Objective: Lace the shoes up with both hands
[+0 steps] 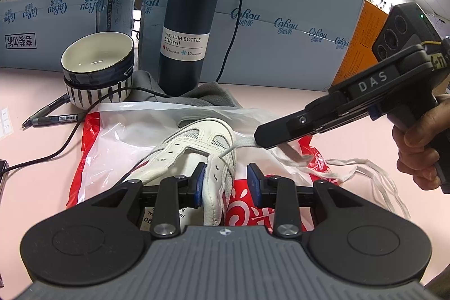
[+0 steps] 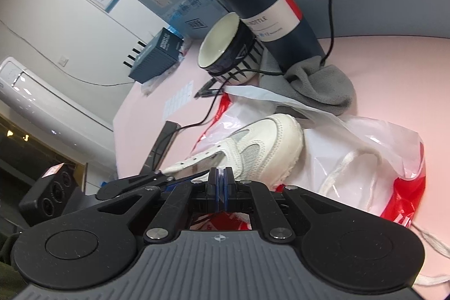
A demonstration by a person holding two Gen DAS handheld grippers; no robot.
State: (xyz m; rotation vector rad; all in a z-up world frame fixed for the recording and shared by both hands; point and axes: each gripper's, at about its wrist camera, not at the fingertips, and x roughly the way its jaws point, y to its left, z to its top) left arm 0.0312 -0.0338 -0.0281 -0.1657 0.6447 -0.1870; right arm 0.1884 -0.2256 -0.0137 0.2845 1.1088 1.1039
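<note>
Pink worktop [image 1: 351,114] under both my claws, white shoe [image 1: 197,148] between.
My left claw [image 1: 226,182] stands apart, straddling the shoe's eyelet flap; my right claw [image 1: 260,135] is pinched together on the lace [image 1: 242,144], shoe lying on a red-and-white bag [image 1: 112,137].

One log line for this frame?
left gripper open around shoe edge | right gripper shut on lace from eyelet

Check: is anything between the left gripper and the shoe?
Nothing visible. The left gripper already straddles the white shoe's eyelet flap. The bowl and vacuum bottle stand well beyond the toe.
</note>
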